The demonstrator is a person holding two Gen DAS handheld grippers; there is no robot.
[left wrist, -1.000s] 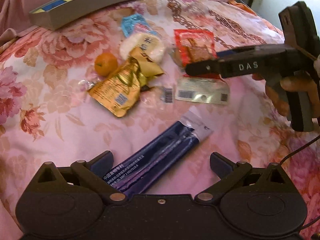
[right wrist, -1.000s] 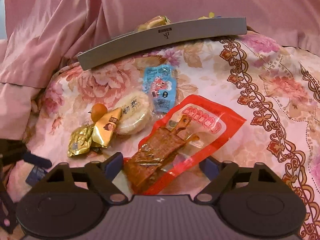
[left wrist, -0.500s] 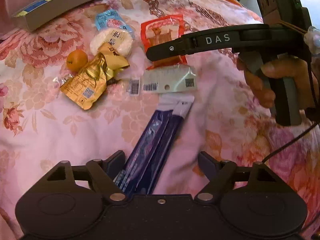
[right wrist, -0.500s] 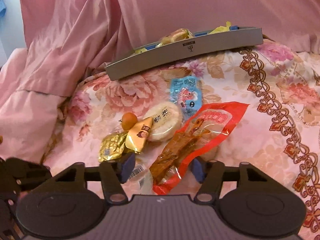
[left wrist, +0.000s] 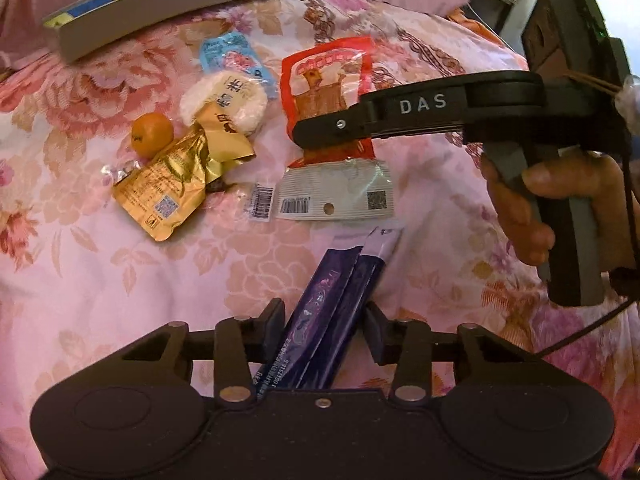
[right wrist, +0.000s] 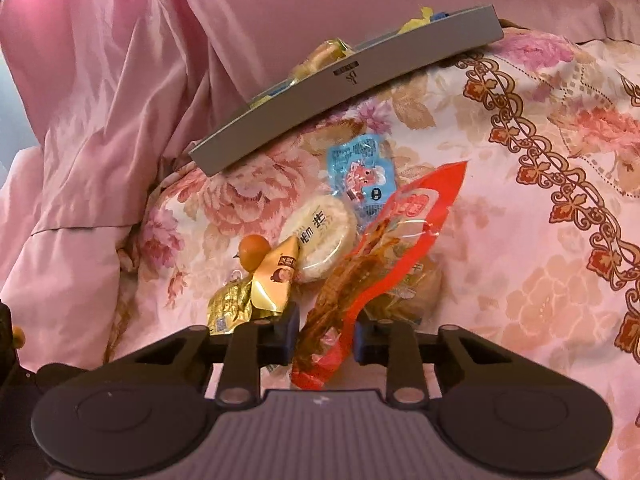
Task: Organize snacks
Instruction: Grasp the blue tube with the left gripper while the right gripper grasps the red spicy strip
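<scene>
Both tools' jaws have narrowed and are closing: left tool [left wrist: 324,330] around dark blue foil stick packs [left wrist: 332,300], right tool [right wrist: 325,334] around red plastic jerky pouch [right wrist: 384,248]. Grey cardboard tray [right wrist: 352,92] at bed's far edge holds a few snacks; most remain loose.

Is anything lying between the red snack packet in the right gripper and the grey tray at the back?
Yes. The round white rice cake and the blue sachet lie on the floral cloth between the red snack packet and the grey tray.
</scene>
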